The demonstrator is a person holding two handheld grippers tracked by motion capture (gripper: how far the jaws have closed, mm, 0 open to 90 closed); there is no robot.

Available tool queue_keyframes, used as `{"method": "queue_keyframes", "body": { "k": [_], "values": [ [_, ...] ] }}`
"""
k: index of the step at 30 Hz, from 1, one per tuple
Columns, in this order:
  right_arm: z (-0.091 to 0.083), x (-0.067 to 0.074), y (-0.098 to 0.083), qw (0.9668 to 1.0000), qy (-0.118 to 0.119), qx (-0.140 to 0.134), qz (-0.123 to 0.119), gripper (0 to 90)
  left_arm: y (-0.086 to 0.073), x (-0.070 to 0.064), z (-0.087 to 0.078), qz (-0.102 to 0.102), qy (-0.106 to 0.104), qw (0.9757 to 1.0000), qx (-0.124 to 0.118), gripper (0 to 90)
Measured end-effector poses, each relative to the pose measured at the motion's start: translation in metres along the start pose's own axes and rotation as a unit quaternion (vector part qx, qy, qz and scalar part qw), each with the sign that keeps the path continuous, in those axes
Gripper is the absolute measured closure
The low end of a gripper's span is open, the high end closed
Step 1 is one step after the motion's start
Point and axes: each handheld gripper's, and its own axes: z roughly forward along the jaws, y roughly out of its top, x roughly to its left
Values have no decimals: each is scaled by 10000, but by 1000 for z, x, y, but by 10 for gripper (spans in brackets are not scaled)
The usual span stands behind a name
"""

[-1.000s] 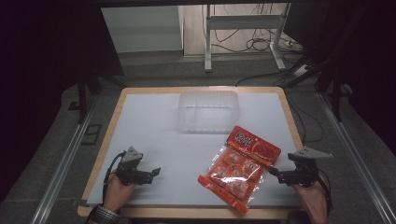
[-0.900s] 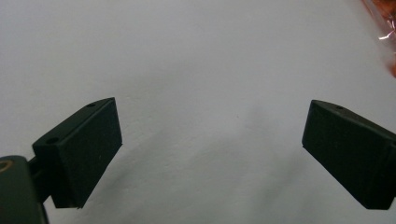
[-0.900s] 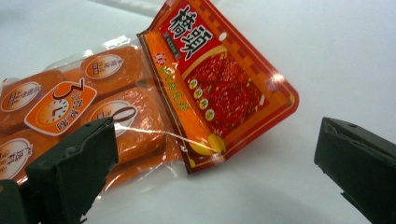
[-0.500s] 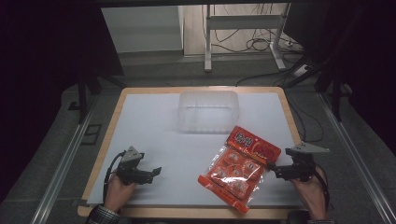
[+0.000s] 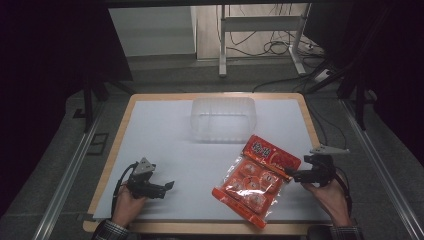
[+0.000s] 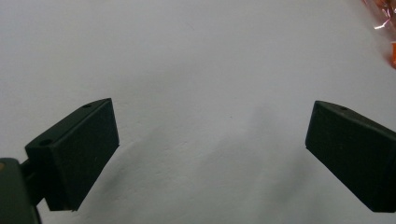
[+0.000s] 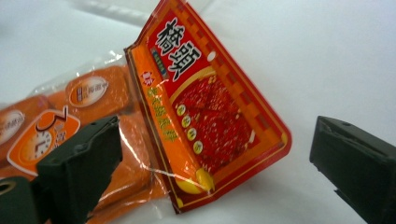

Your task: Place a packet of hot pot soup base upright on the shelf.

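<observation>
Two grippers sit low at the near edge of the white table (image 5: 165,125), one in each of the person's hands. The right gripper (image 5: 292,175) has edged in toward the snack bag (image 5: 257,177) since a second ago, when it hung a little farther out to the right; its tips now lie just beside the bag's red header. The left gripper (image 5: 167,186) and the bag itself have not shifted. The right hand (image 5: 330,197) comes up from the bottom edge with the gripper pointing left across the table, level with the bag's upper end. In the right gripper view its jaws stand wide apart, with the header's corner between them and neither jaw touching it. The left hand (image 5: 127,202) holds its gripper pointing right, well apart from the bag, over bare table; its jaws are also spread wide. The bag lies flat and slantwise in the near right part of the table. Farther back, just beyond the bag's header, stands a clear plastic tub (image 5: 222,119) near the table's far edge.
</observation>
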Motion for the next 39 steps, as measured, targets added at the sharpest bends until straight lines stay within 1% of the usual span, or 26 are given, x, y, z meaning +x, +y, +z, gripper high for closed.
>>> {"method": "queue_keyframes", "body": {
  "k": [3, 6, 7, 8, 9, 10, 12, 13, 15, 16, 17, 19, 21, 23, 25, 28, 29, 30, 31, 32, 33, 34, 35, 36, 37, 39],
  "values": [
    [3, -2, 5, 9999, -65, 103, -105, 63, 0, 0, 1, 22, 6, 10000, 30, 25],
    [7, -6, 10, 9994, -47, 237, -244, 127, 0, 0, 1, 29, 8, 10000, 74, 25],
    [9, -7, 12, 9991, -50, 279, -313, 139, 0, -1, 2, 33, 15, 10000, 81, 25],
    [9, -7, 12, 9991, -50, 279, -313, 139, 0, -1, 2, 33, 15, 10000, 81, 25],
    [11, -8, 14, 9988, -50, 306, -369, 157, 0, -1, 2, 47, 24, 9999, 92, 25],
    [14, -10, 17, 9986, 28, 310, -420, 186, 0, -1, 2, 48, 26, 9999, 100, 26],
    [18, -12, 20, 9983, 89, 348, -462, 204, 0, -1, 2, 59, 24, 9999, 121, 26],
    [24, -14, 25, 9977, 175, 388, -521, 235, 0, -1, 2, 60, 19, 9999, 126, 26],
    [27, -15, 26, 9974, 187, 411, -568, 241, -1, -1, 3, 68, 16, 9999, 146, 26],
    [32, -17, 29, 9964, 233, 470, -668, 266, -1, -1, 3, 76, 11, 9998, 161, 26],
    [35, -19, 31, 9959, 284, 504, -699, 271, -1, -1, 3, 77, 9, 9998, 166, 26],
    [38, -21, 32, 9955, 332, 546, -694, 284, -1, -1, 3, 80, -4, 9998, 179, 26],
    [48, -26, 36, 9939, 509, 637, -743, 323, -1, -1, 4, 92, -1, 9998, 193, 26],
    [50, -26, 36, 9935, 527, 666, -763, 341, -1, -1, 4, 99, -9, 9997, 204, 26],
    [59, -27, 39, 9911, 711, 773, -813, 384, -1, -2, 5, 103, -10, 9997, 222, 26],
    [64, -27, 40, 9897, 799, 852, -830, 411, -1, -2, 5, 115, -16, 9996, 241, 25],
    [67, -26, 42, 9877, 914, 940, -858, 467, -1, -2, 5, 121, -19, 9996, 244, 25],
    [68, -26, 42, 9870, 957, 954, -873, 492, -1, -2, 5, 123, -23, 9996, 247, 26],
    [68, -26, 42, 9870, 957, 954, -873, 492, -1, -2, 5, 123, -23, 9996, 247, 25],
    [67, -23, 43, 9855, 1047, 963, -927, 543, -1, -2, 6, 119, -29, 9996, 251, 25],
    [65, -21, 44, 9849, 1062, 959, -976, 569, -1, -2, 6, 122, -30, 9996, 252, 25],
    [65, -21, 44, 9849, 1062, 959, -976, 569, -1, -2, 6, 122, -30, 9996, 252, 25],
    [61, -18, 46, 9839, 1183, 892, -1003, 624, -1, -2, 6, 125, -35, 9996, 254, 25],
    [58, -16, 47, 9832, 1269, 868, -979, 644, -1, -3, 6, 127, -40, 9996, 257, 25],
    [58, -16, 47, 9832, 1269, 868, -979, 644, -1, -3, 6, 127, -40, 9996, 257, 25],
    [56, -10, 48, 9811, 1389, 875, -1022, 682, -1, -3, 6, 139, -41, 9995, 265, 25]
  ]
}}
